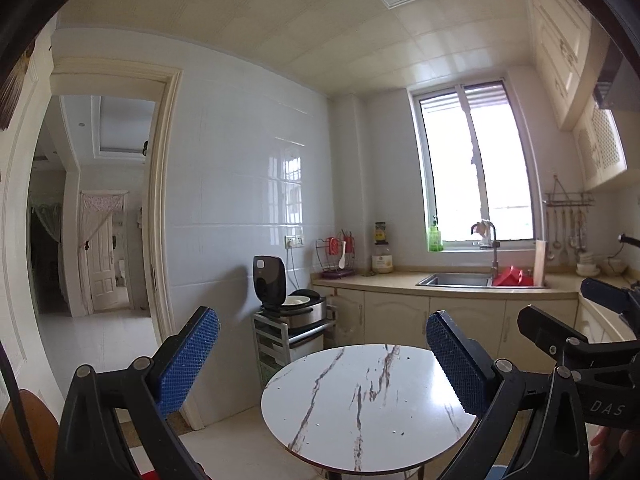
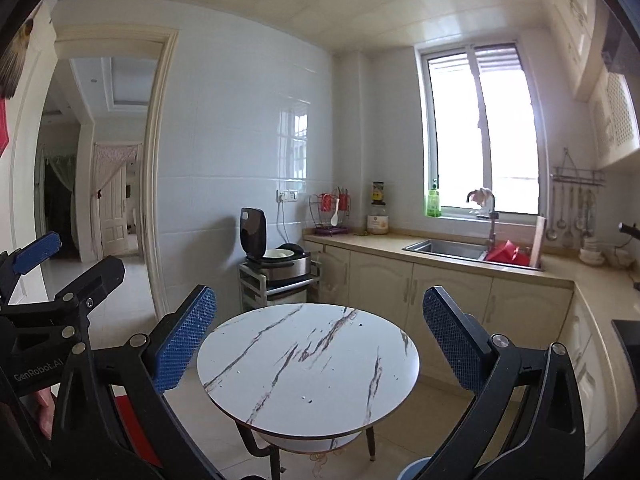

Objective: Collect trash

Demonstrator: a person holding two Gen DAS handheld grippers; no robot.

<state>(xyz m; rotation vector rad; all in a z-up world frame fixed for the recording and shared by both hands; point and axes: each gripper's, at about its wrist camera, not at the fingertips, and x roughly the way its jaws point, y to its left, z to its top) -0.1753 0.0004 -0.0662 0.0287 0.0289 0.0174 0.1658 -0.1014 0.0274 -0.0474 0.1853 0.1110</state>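
No piece of trash stands out; the round white marble-patterned table carries only a few tiny dark specks. My left gripper hovers over the table's near side, open wide, nothing between its blue pads. My right gripper is held the same way beside it, open and empty. In the right wrist view, one blue pad of the left gripper shows at the left edge. The left wrist view catches the right gripper's black frame at the right edge.
Behind the table, a rice cooker with its lid up sits on a small rack. A counter with a sink and a red basin runs under the window. A doorway opens at left. A blue rim shows below the table.
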